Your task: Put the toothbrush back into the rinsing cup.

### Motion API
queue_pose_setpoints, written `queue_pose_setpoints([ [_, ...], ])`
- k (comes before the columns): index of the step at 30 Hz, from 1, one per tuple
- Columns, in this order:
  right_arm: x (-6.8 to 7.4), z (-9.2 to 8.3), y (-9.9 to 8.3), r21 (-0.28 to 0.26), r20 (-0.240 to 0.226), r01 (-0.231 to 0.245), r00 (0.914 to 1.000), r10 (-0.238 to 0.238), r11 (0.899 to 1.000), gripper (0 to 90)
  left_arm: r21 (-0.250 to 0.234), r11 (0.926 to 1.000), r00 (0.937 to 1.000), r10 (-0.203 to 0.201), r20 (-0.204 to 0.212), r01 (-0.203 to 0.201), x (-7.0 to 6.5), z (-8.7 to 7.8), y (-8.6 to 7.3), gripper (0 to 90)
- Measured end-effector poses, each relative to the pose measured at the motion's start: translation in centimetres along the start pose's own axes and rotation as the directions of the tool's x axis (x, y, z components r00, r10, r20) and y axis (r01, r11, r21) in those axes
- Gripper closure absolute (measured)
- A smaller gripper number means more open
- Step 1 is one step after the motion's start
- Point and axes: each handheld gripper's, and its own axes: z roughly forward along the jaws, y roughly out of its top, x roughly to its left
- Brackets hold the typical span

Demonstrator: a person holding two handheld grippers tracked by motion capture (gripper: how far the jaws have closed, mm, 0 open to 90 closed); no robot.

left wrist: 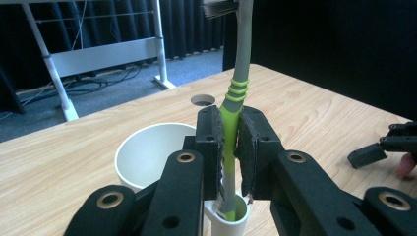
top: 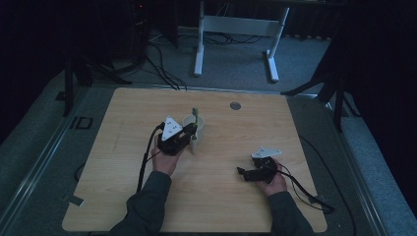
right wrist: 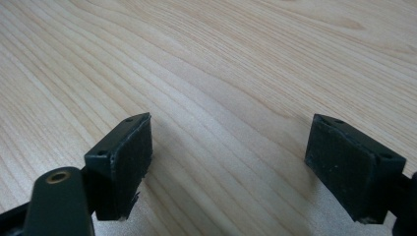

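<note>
Near the middle of the desk point(top: 123, 147) stands a white cup point(top: 193, 123), and right against its near side sits a smaller white tube point(left wrist: 228, 219), a narrow holder of some kind. The left claw point(left wrist: 231, 147) is clamped on a toothbrush point(left wrist: 235, 93), its two black pads pressed against the green part of the handle from either side. The brush stands nearly upright, its lower end down inside the tube, its grey neck rising above the pads to dark bristles at the top edge of the left gripper view. From above, the left hand point(top: 166, 160) reaches in from the lower left, with the grey three-cornered plate on top of its gripper just beside the cup, and the green handle pokes up over the rim. Off to the right and nearer the person, well apart from the cup, the right claw point(top: 242, 172) rests low over bare wood, held in the right hand point(top: 275, 183). Its jaws stand wide apart with nothing between them, only the pale grain of the desk showing in the gap. A round hole point(top: 235, 105) is set into the desk farther back, and beyond the far edge a white frame point(top: 236, 29) stands on grey floor.
</note>
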Motion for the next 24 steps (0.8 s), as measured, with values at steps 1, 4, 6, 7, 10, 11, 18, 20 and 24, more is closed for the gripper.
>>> queue_pose_setpoints([
  [1,0.0,0.0,0.0,-0.001,0.001,0.003,1.0,-0.003,1.0,17.6,0.0,1.0,1.0,-0.002,0.0,0.002,0.0,0.0,-0.1,80.5],
  [4,0.0,0.0,0.0,0.001,-0.001,-0.003,1.0,0.003,1.0,17.6,0.005,1.0,1.0,-0.001,-0.002,0.001,0.0,0.0,-0.2,80.5],
  [6,0.0,0.0,0.0,0.001,-0.001,-0.003,1.0,0.003,1.0,17.6,0.006,1.0,1.0,-0.004,-0.002,0.004,0.0,0.0,-0.4,80.4],
  [7,0.0,0.0,0.0,0.001,-0.001,-0.002,1.0,0.002,1.0,17.6,0.008,1.0,1.0,-0.003,-0.002,0.003,0.0,-0.1,-0.4,80.4],
  [10,0.0,0.0,0.0,0.0,0.0,0.0,1.0,0.0,1.0,17.6,0.014,0.9999,1.0,-0.007,0.0,0.007,0.1,0.0,-0.6,80.4],
  [11,0.0,0.0,0.0,0.0,0.0,0.0,1.0,0.0,1.0,17.6,0.014,0.9999,1.0,-0.007,0.0,0.007,0.1,0.0,-0.6,80.4],
  [18,0.0,0.0,0.0,0.001,0.0,0.0,1.0,0.0,1.0,17.6,0.034,0.9994,1.0,-0.009,0.001,0.009,0.1,0.2,-1.1,80.2],
  [20,0.0,0.0,0.0,0.0,0.0,0.0,1.0,0.0,1.0,17.6,0.039,0.9992,0.9999,-0.012,0.004,0.012,0.1,0.2,-1.3,80.0],
  [24,0.0,0.0,0.0,0.0,0.0,0.0,1.0,0.0,1.0,17.6,0.06,0.998,0.9998,-0.019,0.007,0.018,0.1,0.3,-1.6,75.7],
])
